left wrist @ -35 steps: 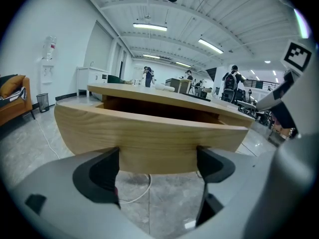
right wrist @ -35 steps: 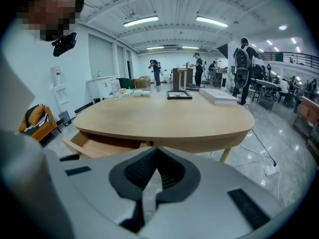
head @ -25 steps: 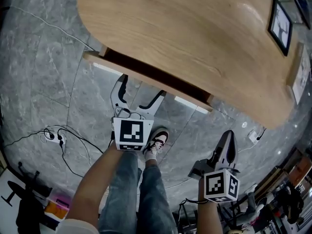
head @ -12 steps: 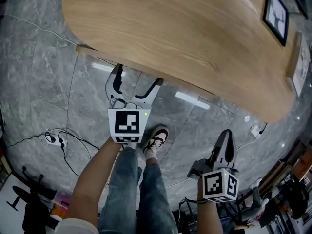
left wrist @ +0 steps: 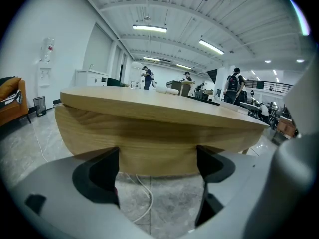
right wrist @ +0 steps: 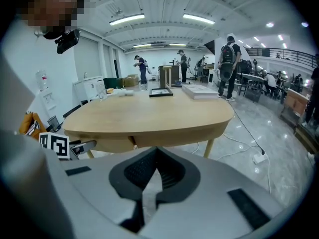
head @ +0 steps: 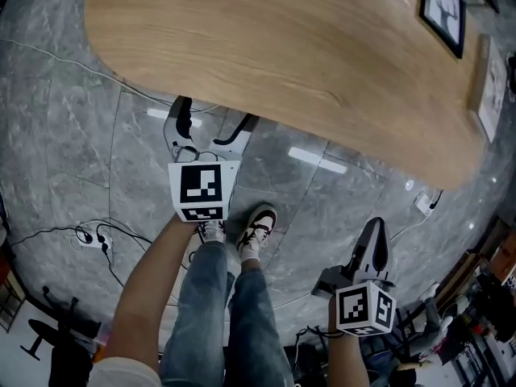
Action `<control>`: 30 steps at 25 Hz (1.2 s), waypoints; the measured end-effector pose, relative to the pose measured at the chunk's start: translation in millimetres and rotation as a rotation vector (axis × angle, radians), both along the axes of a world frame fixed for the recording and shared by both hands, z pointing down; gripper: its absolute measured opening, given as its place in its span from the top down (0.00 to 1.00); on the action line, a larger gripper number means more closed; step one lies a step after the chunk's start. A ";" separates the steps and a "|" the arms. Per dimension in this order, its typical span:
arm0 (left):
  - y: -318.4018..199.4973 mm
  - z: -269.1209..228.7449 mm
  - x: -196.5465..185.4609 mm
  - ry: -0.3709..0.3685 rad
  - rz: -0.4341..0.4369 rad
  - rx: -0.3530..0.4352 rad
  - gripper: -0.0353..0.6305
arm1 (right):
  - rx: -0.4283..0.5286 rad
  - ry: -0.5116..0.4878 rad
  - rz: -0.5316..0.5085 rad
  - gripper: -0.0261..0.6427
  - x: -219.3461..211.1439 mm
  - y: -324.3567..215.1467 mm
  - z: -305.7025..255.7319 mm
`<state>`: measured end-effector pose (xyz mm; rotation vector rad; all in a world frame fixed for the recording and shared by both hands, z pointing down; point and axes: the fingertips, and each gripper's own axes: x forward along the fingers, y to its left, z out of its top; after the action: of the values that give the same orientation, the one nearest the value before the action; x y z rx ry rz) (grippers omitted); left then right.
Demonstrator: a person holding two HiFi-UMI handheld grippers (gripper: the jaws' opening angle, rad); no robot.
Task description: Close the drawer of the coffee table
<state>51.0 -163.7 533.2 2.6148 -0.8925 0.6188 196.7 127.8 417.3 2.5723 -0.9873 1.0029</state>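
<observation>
Left gripper (head: 211, 123): jaws released and wide apart, nothing gripped. Tips sit at the near edge of the coffee table (head: 306, 55); contact with the wood cannot be told.
Right gripper (head: 377, 224): jaws clenched together on nothing, held over the floor (head: 64, 135), well apart from the table.
Drawer (left wrist: 149, 151): pushed in under the tabletop. Its wooden front spans the gap between the left jaws and none of it juts out in the head view.
Tabletop: a black picture frame (head: 442, 10) and a pale flat book (head: 488, 87) lie at the far right end.
Floor: grey stone slabs, with a power strip (head: 93, 240) and loose cables at left. The person's shoe (head: 258, 230) stands between the grippers.
</observation>
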 end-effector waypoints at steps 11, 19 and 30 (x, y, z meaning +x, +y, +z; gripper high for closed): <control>-17.2 -1.3 16.2 0.048 -0.017 0.034 0.21 | 0.002 -0.002 0.087 0.96 -7.9 12.8 -2.7; -13.3 -3.5 -3.3 -0.014 0.027 0.072 0.28 | 0.041 -0.002 0.086 0.96 -9.3 9.4 -27.3; 41.3 -236.7 -51.6 0.173 -0.045 0.025 0.88 | 0.211 0.159 -0.089 0.96 1.7 -7.3 -180.8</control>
<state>-0.6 -122.4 296.5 2.6147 -0.9075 0.3652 198.4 120.5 236.5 2.6964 -1.2087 0.6931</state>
